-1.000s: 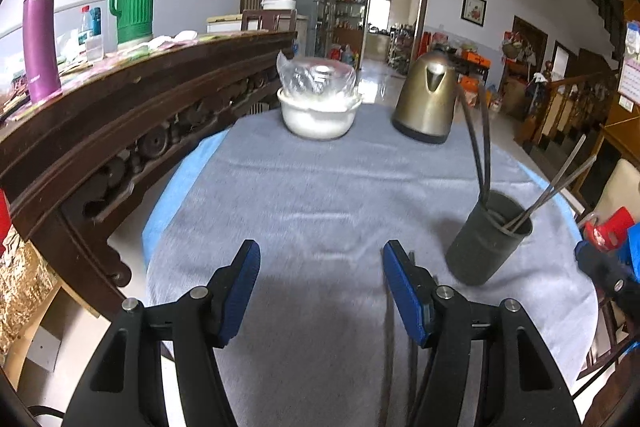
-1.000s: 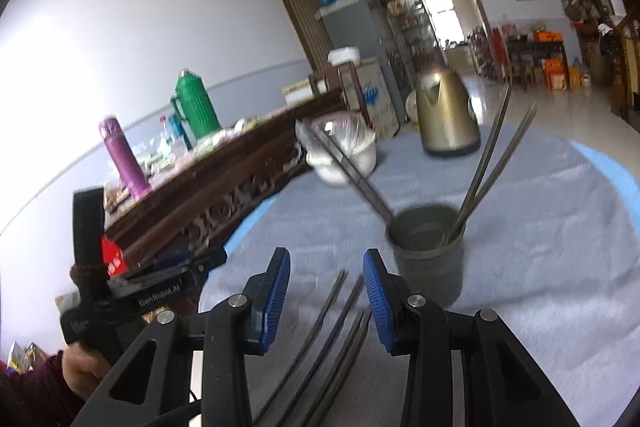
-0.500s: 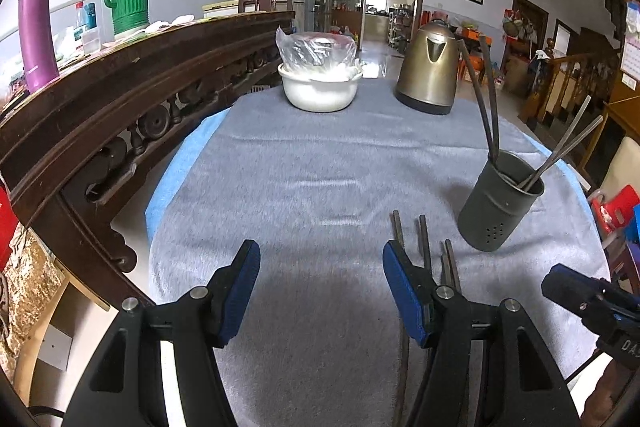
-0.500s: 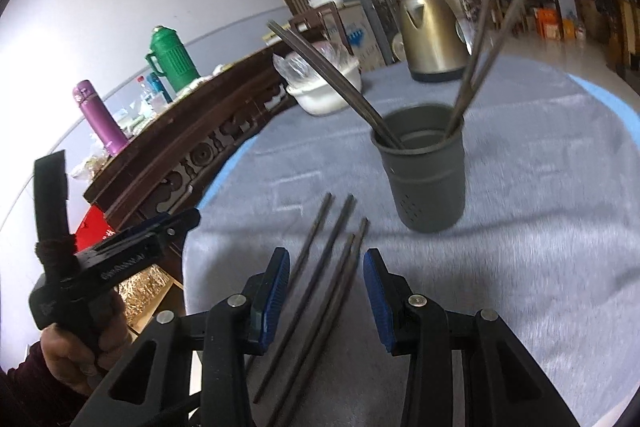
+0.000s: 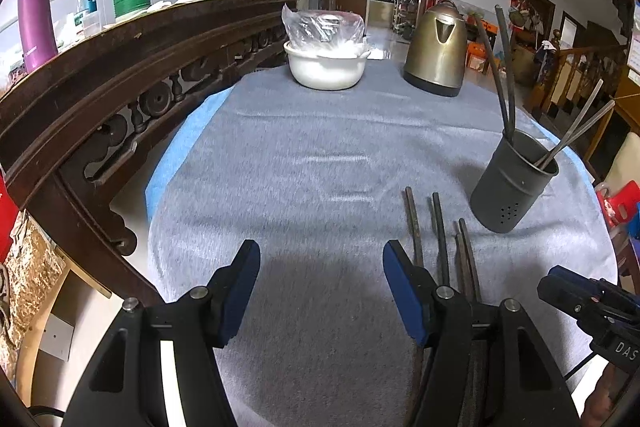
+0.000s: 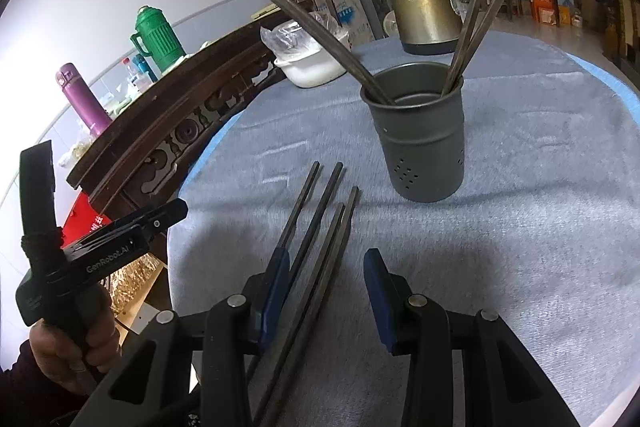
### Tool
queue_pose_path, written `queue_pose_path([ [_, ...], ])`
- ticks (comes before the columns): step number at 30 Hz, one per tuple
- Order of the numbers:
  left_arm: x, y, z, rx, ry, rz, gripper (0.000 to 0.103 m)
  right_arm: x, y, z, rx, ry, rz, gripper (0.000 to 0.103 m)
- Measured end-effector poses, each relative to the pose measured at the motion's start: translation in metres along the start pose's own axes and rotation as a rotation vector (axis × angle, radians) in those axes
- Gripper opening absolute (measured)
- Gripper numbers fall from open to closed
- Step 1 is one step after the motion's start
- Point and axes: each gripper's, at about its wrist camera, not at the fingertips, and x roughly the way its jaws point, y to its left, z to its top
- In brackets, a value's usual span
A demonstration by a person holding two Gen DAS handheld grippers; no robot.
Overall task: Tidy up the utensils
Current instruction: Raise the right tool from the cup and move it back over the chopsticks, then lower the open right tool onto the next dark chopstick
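the right gripper (image 6: 326,291) hangs partly open and empty over four dark loose chopsticks (image 6: 320,227) lying on the grey cloth (image 6: 520,227) beside the dark perforated metal holder (image 6: 418,131), likely to straddle one, while the left gripper (image 5: 320,291) gapes empty.

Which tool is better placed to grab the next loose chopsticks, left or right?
Right, probably. The right tool is open with the loose chopsticks lying between its fingers, near the holder. The left tool is open over bare cloth, the chopsticks outside its right finger.
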Motion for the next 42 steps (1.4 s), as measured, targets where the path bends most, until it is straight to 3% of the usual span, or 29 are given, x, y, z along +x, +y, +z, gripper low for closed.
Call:
queue_pose_path([
  [13, 0.012, 0.009, 0.007, -0.009, 0.031, -0.021, 0.065, 0.008, 0.007, 0.003, -0.012, 0.014, -0.054, 0.042],
  [20, 0.030, 0.003, 0.015, 0.005, 0.112, -0.116, 0.065, 0.022, 0.013, 0.013, -0.025, 0.030, -0.088, 0.042],
  [24, 0.045, -0.004, 0.018, 0.015, 0.173, -0.164, 0.065, 0.035, 0.016, 0.015, -0.044, 0.053, -0.111, 0.039],
  [29, 0.055, -0.009, 0.017, 0.055, 0.216, -0.190, 0.065, 0.054, 0.011, 0.015, -0.025, 0.100, -0.120, 0.025],
  [36, 0.061, -0.009, 0.002, 0.040, 0.286, -0.243, 0.064, 0.074, 0.004, 0.012, 0.017, 0.169, -0.113, 0.020],
  [42, 0.061, -0.028, -0.007, 0.093, 0.313, -0.275, 0.053, 0.080, 0.005, 0.009, 0.000, 0.196, -0.127, 0.017],
])
